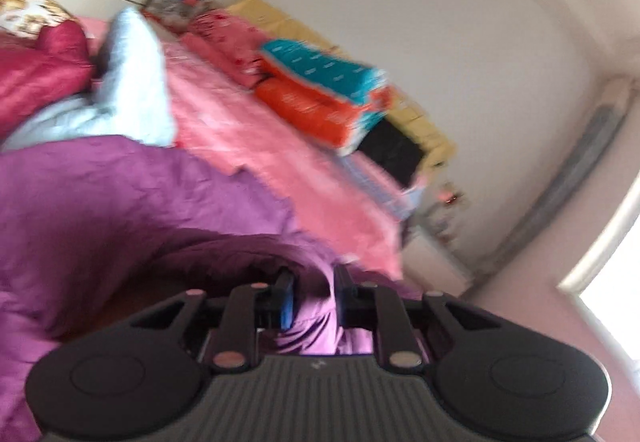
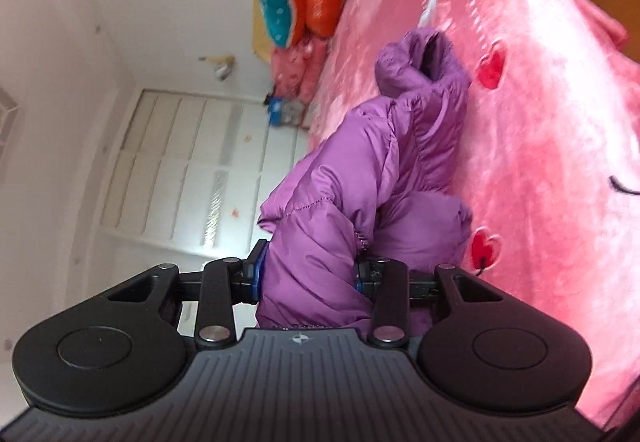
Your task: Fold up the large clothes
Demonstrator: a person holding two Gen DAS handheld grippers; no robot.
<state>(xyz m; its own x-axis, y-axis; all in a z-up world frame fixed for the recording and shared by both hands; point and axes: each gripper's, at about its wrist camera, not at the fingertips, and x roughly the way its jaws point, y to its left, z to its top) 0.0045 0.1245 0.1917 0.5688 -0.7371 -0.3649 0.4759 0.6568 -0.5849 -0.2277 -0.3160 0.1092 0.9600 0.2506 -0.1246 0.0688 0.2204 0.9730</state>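
Left wrist view, blurred: left gripper [image 1: 312, 298] clamped on a fold of the purple padded jacket [image 1: 120, 201], jacket spread over the near part of the pink bed cover [image 1: 280, 145], with a pale blue garment [image 1: 136, 81] beyond it and an orange-and-teal folded quilt [image 1: 320, 93] near the wall. Right wrist view, rolled sideways: right gripper [image 2: 308, 274] closed on a thick bunch of the purple padded jacket [image 2: 360, 169], remainder of the garment trailing onto the pink bed cover [image 2: 540, 121], one sleeve opening facing outward.
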